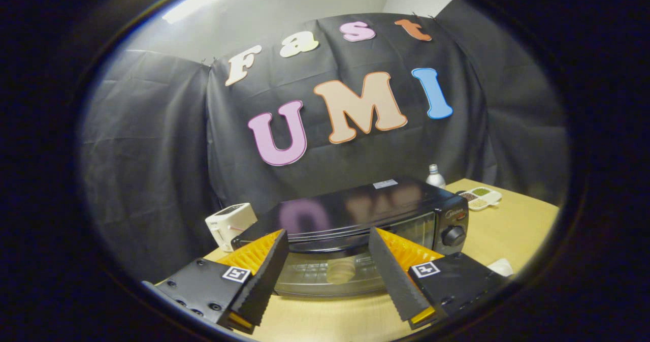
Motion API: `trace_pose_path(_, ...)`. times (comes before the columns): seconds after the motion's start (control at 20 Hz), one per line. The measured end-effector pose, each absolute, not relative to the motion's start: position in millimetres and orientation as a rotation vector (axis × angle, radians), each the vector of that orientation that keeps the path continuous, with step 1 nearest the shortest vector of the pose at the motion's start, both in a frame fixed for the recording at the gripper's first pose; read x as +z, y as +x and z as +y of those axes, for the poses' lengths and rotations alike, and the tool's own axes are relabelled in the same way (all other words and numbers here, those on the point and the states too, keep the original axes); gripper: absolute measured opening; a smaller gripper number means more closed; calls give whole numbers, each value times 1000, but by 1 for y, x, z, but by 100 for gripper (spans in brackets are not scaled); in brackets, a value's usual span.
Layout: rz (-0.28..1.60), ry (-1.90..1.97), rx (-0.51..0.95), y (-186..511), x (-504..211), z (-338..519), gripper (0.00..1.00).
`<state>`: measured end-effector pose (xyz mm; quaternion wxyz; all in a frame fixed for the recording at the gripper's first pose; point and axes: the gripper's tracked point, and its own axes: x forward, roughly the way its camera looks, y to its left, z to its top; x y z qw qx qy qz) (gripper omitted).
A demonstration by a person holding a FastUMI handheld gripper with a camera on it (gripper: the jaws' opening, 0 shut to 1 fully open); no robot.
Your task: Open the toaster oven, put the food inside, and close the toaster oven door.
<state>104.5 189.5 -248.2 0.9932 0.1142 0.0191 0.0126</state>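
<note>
two fingers spread wide, my gripper (330,276) empty; toaster oven (355,230) sits dead ahead, door (330,273) showing between them, long axis crosswise. food seems inside; door looks ajar.

One oven (355,230) stands on the one table (508,230), with one knob (453,236) on its front and one piece of food (341,271) seen through its door glass. Around it are one white toaster (229,224), one bottle (435,176), one divided dish (480,197) and one small white thing (501,267) partly hidden by a finger. One gripper (329,273) has two fingers (261,276), spread apart with nothing between them
</note>
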Motion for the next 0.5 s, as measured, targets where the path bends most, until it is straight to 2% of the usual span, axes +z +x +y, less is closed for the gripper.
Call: trace_pose_path(0.5, 11, 231, 82, 51, -196, 190, 99)
